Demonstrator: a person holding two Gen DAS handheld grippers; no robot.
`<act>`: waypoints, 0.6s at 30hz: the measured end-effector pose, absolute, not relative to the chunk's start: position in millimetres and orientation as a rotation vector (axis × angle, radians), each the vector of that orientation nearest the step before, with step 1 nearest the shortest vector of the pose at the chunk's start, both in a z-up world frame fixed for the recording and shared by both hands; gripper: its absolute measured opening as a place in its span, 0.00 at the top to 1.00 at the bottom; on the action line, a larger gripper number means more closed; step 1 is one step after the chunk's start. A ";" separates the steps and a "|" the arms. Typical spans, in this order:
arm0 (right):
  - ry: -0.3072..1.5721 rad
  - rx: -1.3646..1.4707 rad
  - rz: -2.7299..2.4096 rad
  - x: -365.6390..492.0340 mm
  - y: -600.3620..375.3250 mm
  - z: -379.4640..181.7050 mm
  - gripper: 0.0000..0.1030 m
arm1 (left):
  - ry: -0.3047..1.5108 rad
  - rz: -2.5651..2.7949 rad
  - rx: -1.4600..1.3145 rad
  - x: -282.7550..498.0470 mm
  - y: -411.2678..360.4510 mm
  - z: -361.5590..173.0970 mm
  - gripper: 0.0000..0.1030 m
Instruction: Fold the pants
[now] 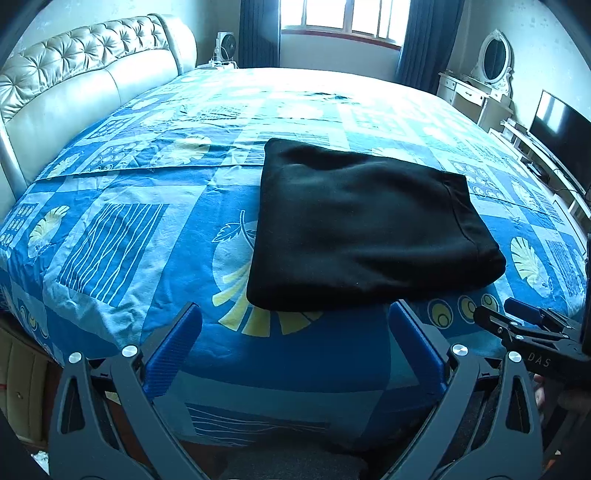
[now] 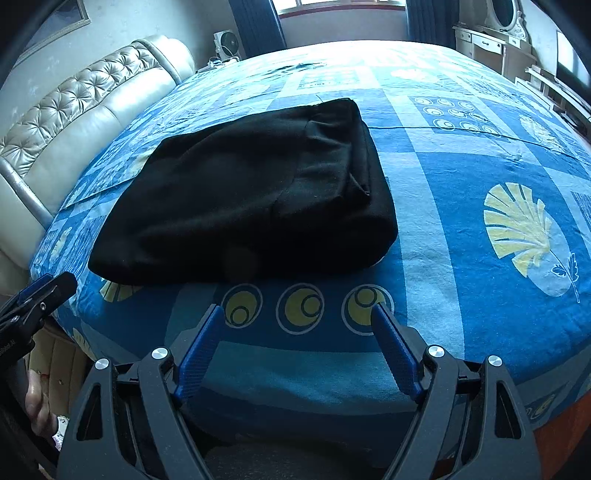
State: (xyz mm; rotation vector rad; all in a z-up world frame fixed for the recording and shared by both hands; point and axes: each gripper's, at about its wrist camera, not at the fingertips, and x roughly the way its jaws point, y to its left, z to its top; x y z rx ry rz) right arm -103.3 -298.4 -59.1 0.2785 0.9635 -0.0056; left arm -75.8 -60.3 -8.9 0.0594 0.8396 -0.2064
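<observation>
Black fabric pants [image 1: 369, 225], folded into a thick, roughly rectangular bundle, lying flat on a bed covered by a blue patterned sheet [image 1: 122, 229] with pale yellow leaf and circle motifs. Pants placed near the bed's front edge, well apart from the beige tufted leather headboard [image 1: 81, 74] to the left. Seam and layered hem visible along the bundle's right side.

Left gripper [image 1: 293, 321], black-framed with blue ribbed pads, hovering just in front of the pants' near edge, jaws wide apart, nothing between them but sheet. Right gripper [image 2: 297, 321], same build, hovering just in front of the pants and slightly to their right, above three yellow circle motifs, jaws likewise wide apart and empty. Neither gripper touching the pants.

Beyond the pants, at the far side of the bed: bright window [image 1: 347, 16] with dark blue curtains. To the right of the pants, off the bed: white dresser with oval mirror [image 1: 495, 55] and a dark flat television [image 1: 561, 129].
</observation>
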 end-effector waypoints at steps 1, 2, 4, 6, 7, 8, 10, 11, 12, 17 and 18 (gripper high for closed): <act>0.965 0.280 -0.006 -103.2 -298.4 -59.5 0.22 | 0.836 -0.207 0.059 -76.1 -60.4 -8.9 0.02; 0.966 0.283 -0.006 -103.6 -298.0 -59.4 0.22 | 0.832 -0.207 0.060 -75.8 -59.9 -9.3 0.02; 0.967 0.280 -0.002 -103.8 -297.3 -58.8 0.22 | 0.828 -0.208 0.069 -76.7 -61.3 -9.7 0.02; 0.964 0.274 0.001 -104.3 -295.6 -58.2 0.22 | 0.823 -0.206 0.078 -77.8 -63.0 -9.6 0.02; 0.963 0.271 0.002 -104.7 -294.7 -57.9 0.22 | 0.817 -0.203 0.084 -78.8 -63.7 -9.4 0.02; 0.962 0.269 0.004 -105.1 -293.6 -57.6 0.22 | 0.813 -0.203 0.090 -79.5 -64.7 -8.9 0.02; 0.963 0.265 0.010 -105.1 -292.2 -57.2 0.22 | 0.803 -0.204 0.100 -80.8 -66.6 -8.1 0.02; 0.963 0.263 0.012 -105.1 -292.0 -57.0 0.22 | 0.800 -0.203 0.102 -81.5 -67.0 -7.9 0.02; 0.962 0.260 0.011 -105.1 -291.3 -56.7 0.22 | 0.798 -0.205 0.104 -82.1 -67.6 -7.8 0.02; 0.960 0.254 0.006 -105.4 -290.9 -56.7 0.22 | 0.801 -0.212 0.109 -82.1 -69.1 -8.3 0.02; 0.960 0.254 0.004 -105.7 -290.9 -56.7 0.22 | 0.801 -0.214 0.109 -82.3 -69.5 -8.3 0.02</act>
